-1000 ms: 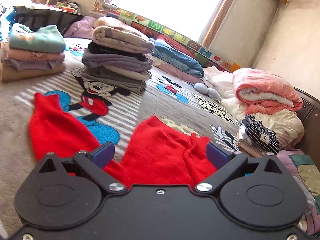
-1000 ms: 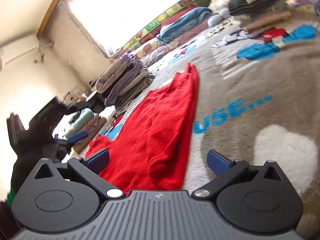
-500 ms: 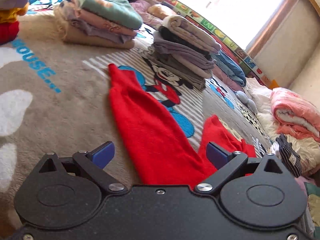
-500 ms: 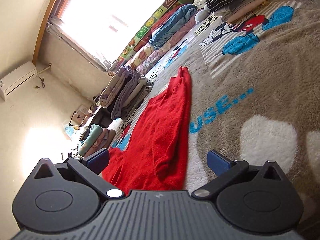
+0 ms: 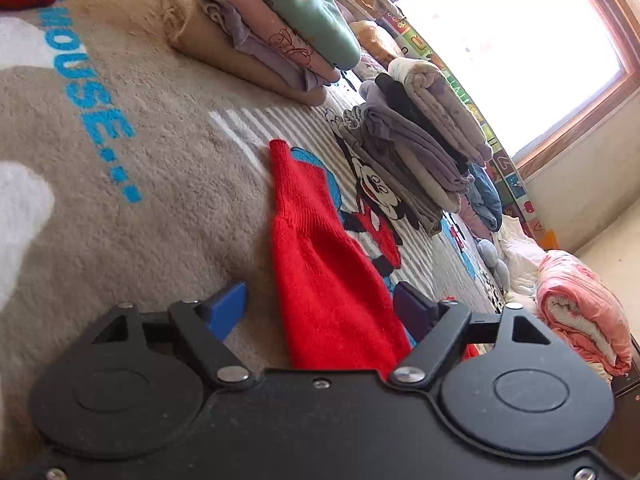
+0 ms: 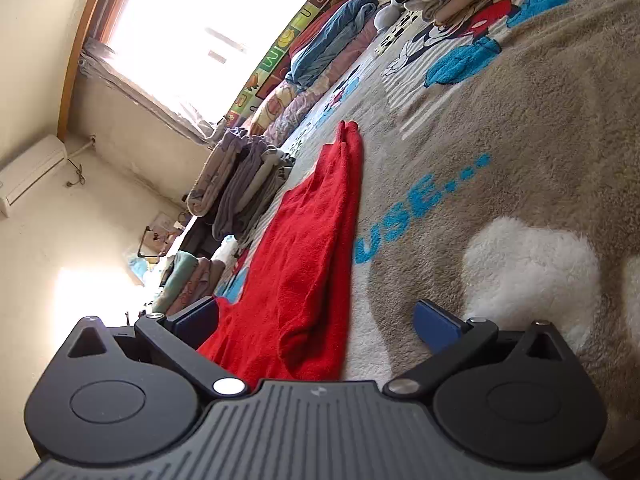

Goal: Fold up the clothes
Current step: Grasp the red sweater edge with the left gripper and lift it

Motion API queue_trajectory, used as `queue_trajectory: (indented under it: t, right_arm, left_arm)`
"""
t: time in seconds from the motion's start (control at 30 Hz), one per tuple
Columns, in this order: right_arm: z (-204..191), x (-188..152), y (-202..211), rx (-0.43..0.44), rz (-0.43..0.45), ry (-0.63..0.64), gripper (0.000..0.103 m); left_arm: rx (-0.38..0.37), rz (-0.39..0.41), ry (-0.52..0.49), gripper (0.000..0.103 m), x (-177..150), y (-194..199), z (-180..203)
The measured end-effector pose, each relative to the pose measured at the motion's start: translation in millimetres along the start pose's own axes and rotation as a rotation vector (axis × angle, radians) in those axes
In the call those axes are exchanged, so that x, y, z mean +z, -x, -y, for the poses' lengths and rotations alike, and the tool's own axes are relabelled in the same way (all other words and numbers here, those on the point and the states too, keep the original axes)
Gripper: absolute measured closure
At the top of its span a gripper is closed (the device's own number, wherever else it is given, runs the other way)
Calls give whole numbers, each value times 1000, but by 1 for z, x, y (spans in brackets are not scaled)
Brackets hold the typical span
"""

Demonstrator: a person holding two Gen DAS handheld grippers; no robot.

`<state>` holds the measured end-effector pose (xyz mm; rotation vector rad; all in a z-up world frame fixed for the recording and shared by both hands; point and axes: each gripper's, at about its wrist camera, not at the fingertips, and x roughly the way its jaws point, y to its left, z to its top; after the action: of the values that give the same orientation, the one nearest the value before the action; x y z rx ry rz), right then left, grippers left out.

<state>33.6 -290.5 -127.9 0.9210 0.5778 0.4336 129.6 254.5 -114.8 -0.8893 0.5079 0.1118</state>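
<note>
The left claw point(image 5: 320, 306) has swung left and dropped closer to the red sweater point(image 5: 320, 264), now straddling one sleeve; the right claw point(image 6: 316, 320) has rolled further, tilting its view

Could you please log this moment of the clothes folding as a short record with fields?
garment: red sweater, lying spread on the blanket, not yet folded
surface: beige cartoon-print blanket
left gripper: open, straddling a red sleeve
right gripper: open, at the sweater's near edge
folded stacks: grey pile and pastel pile beyond the sweater
background: bright window, pink quilt
</note>
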Motion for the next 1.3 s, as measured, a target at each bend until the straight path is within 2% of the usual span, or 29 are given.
queue_trajectory:
  t: [0.13, 0.2, 0.3, 0.43, 0.53, 0.57, 0.77, 1.07, 1.17, 1.3]
  right_arm:
    - [17, 7, 8, 91, 51, -107, 0]
    - [21, 9, 9, 106, 61, -118, 0]
    - [17, 9, 3, 84, 48, -75, 0]
    - [12, 9, -5, 54, 31, -18, 0]
    - [9, 9, -9, 38, 30, 0, 0]
    - [8, 9, -10, 34, 31, 2, 0]
    - [7, 10, -14, 26, 46, -4, 0]
    - [9, 13, -14, 53, 74, -50, 0]
    - [9, 15, -12, 81, 86, -74, 0]
    - [4, 18, -13, 108, 86, -65, 0]
  left_arm:
    - [-38, -5, 13, 34, 11, -14, -5]
    - [-46, -10, -1, 39, 14, -21, -4]
    - [-55, -20, 1, 51, 19, -34, -5]
    - [-57, -33, 2, 70, 24, -46, -7]
    - [-60, -42, 2, 98, 23, -49, -7]
    - [-64, -37, -2, 100, 23, -48, -7]
    - [-126, 38, -111, 102, 17, -26, 22]
    - [-196, 115, -402, 102, -23, 19, 112]
    - [-195, 120, -506, 102, -45, 26, 141]
    - [-199, 85, -602, 102, -78, 21, 173]
